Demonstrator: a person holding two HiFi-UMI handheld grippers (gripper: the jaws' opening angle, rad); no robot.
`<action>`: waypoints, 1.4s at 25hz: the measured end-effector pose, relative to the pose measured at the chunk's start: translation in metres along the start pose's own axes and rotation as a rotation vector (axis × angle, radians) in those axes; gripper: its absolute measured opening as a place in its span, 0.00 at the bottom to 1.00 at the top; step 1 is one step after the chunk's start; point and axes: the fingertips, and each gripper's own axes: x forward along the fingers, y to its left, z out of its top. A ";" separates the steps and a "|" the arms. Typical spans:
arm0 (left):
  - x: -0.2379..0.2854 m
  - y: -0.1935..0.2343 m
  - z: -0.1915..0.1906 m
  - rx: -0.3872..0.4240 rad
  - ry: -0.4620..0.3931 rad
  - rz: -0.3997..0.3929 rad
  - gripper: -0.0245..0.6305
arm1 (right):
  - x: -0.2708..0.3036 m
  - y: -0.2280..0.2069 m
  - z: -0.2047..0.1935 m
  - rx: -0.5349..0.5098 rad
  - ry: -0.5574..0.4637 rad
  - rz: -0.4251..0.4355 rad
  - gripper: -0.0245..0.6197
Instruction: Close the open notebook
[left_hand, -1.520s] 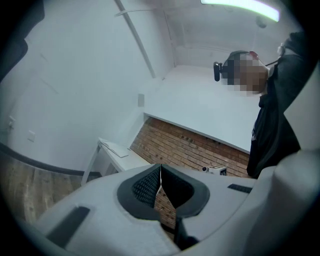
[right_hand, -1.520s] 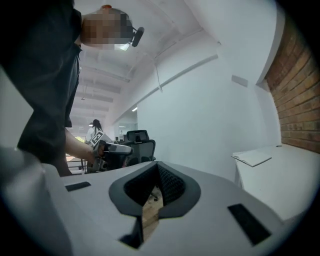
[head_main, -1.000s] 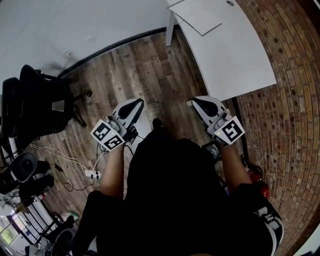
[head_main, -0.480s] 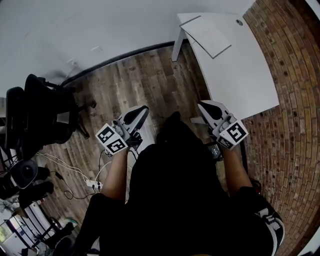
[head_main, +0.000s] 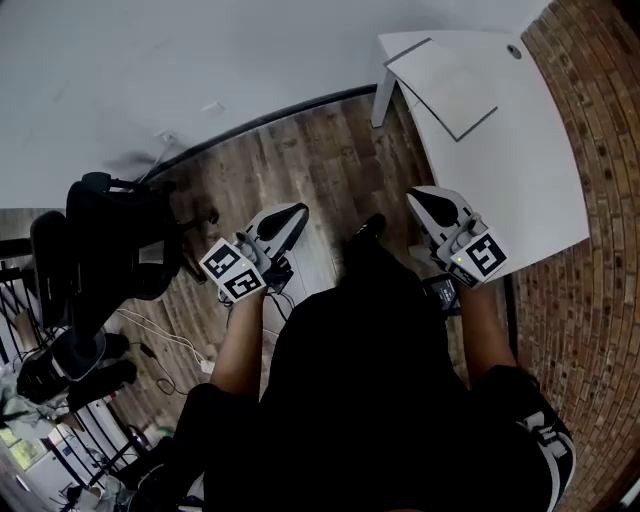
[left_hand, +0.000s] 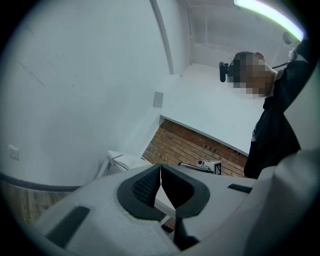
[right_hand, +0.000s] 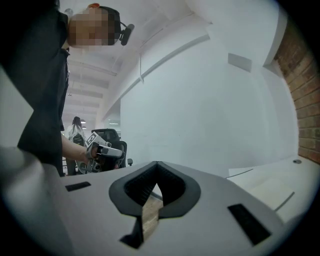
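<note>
Head view: the flat white notebook (head_main: 445, 85) lies on the far corner of the white counter (head_main: 520, 170). The right gripper (head_main: 422, 196) hovers at the counter's near edge and the left gripper (head_main: 292, 211) well off the counter, above the wooden floor (head_main: 300, 150). Both have their jaws pressed together on nothing.

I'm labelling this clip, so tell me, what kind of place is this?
Probably an office or workroom: a white table stands beside a brick wall, and a black office chair sits on a wooden floor.
</note>
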 end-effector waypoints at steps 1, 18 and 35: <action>0.009 0.010 0.006 -0.007 0.005 0.007 0.06 | 0.006 -0.012 0.005 -0.001 -0.010 -0.001 0.05; 0.198 0.110 0.050 0.032 0.185 -0.070 0.06 | -0.005 -0.193 0.043 -0.040 -0.053 -0.198 0.05; 0.315 0.188 0.042 0.001 0.441 -0.306 0.07 | -0.033 -0.266 0.022 0.027 -0.029 -0.530 0.05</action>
